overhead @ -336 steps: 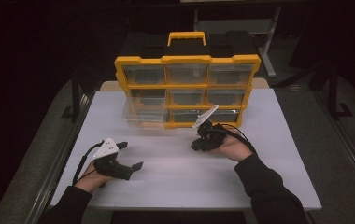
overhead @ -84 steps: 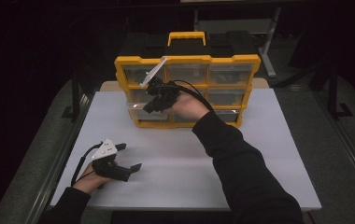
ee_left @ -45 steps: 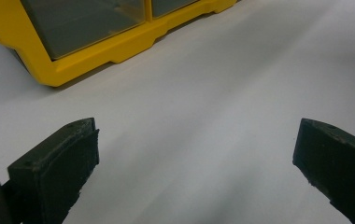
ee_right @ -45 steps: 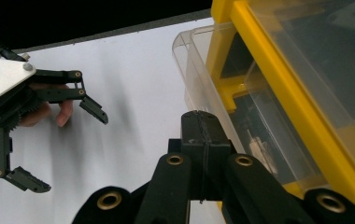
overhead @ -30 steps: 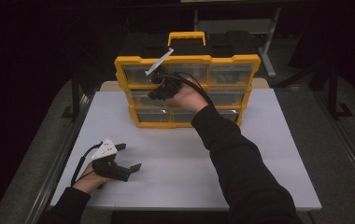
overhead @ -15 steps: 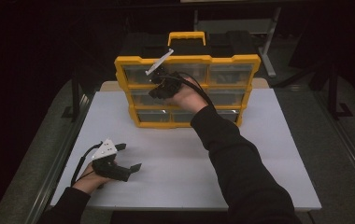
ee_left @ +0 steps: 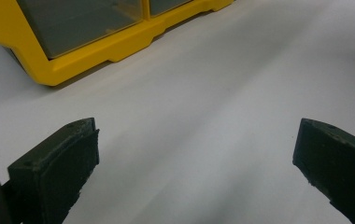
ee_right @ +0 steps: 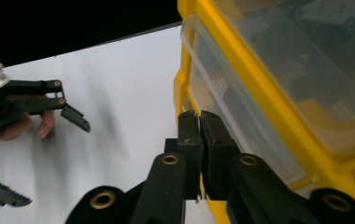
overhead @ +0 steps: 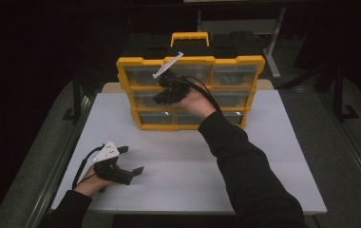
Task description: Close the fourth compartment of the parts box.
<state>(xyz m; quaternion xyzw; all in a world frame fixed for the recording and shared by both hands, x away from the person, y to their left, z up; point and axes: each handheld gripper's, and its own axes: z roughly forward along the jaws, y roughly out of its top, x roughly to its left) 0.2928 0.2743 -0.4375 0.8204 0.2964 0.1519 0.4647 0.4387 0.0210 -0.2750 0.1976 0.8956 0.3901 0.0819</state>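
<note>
Yellow drawer organiser [overhead: 190, 90] stands at counter [overhead: 273, 156] rear. Right claw [overhead: 162, 97] at its middle-row drawer front, jaws nearly together, just parting, nothing visibly between. Left claw [overhead: 131, 161] released wide, resting on counter.

No readable text, labels, brands, numbers, signs

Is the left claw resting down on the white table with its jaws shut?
No: in the left gripper view the left claw has its two jaws standing wide apart over the bare white table.
</note>
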